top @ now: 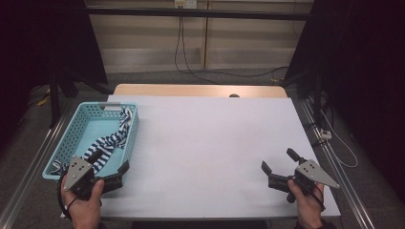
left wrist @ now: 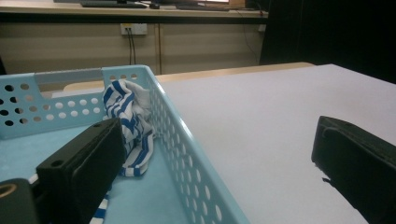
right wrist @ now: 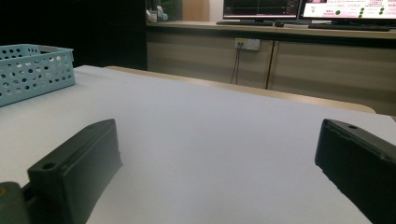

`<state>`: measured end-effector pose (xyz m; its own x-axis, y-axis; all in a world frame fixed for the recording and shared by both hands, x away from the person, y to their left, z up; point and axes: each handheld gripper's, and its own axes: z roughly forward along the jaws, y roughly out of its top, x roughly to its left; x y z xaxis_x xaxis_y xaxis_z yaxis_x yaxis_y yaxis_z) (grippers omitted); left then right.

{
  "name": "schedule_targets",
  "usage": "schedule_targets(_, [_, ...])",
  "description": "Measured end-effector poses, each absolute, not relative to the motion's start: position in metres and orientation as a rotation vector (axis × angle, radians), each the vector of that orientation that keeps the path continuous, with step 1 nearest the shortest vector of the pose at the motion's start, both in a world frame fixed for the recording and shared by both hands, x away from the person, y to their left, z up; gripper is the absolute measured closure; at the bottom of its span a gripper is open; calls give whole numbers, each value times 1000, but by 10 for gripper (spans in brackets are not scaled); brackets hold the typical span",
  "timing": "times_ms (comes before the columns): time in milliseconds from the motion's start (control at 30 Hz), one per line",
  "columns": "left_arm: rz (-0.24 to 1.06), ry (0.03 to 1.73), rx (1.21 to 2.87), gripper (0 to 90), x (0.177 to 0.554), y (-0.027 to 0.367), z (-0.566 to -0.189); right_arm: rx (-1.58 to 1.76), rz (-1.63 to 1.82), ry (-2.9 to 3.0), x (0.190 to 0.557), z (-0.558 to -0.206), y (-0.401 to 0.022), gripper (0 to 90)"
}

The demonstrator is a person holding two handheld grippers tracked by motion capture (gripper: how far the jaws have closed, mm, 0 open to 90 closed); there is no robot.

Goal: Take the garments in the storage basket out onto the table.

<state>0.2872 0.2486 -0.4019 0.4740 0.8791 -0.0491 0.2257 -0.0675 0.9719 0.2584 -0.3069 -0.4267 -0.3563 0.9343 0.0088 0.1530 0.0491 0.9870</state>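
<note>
At the lower left of the high view the left gripper (top: 112, 168) sits at the near right corner of the light blue basket (top: 64, 143), its 2 jaws spread wide with nothing between them. In the left gripper view 1 jaw stands inside the basket and the other over the white table (left wrist: 261, 116), so the jaws straddle the basket's right wall. At the lower right of the high view the right gripper (top: 279, 164) rests near the table's near edge and right edge, jaws likewise wide apart and holding nothing.

The blue-and-white striped cloth (top: 111, 138) lies in the basket, running from near the left gripper up to the far right corner, where it bunches against the wall and drapes over the rim.

Between the 2 grippers, and on toward the far edge at the upper middle, the white table surface lies bare. The basket's left wall reaches the table's left edge.
</note>
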Motion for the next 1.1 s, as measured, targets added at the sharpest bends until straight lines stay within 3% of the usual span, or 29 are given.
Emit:
schedule_targets(400, [628, 1001, 1593, 33, 295, 257, -394, 1114, 1383, 1611, 259, -427, -306, 0])
schedule_targets(1100, [636, 1046, 1668, 48, 324, 280, -367, 1118, 1389, 1617, 262, -427, -306, 0])
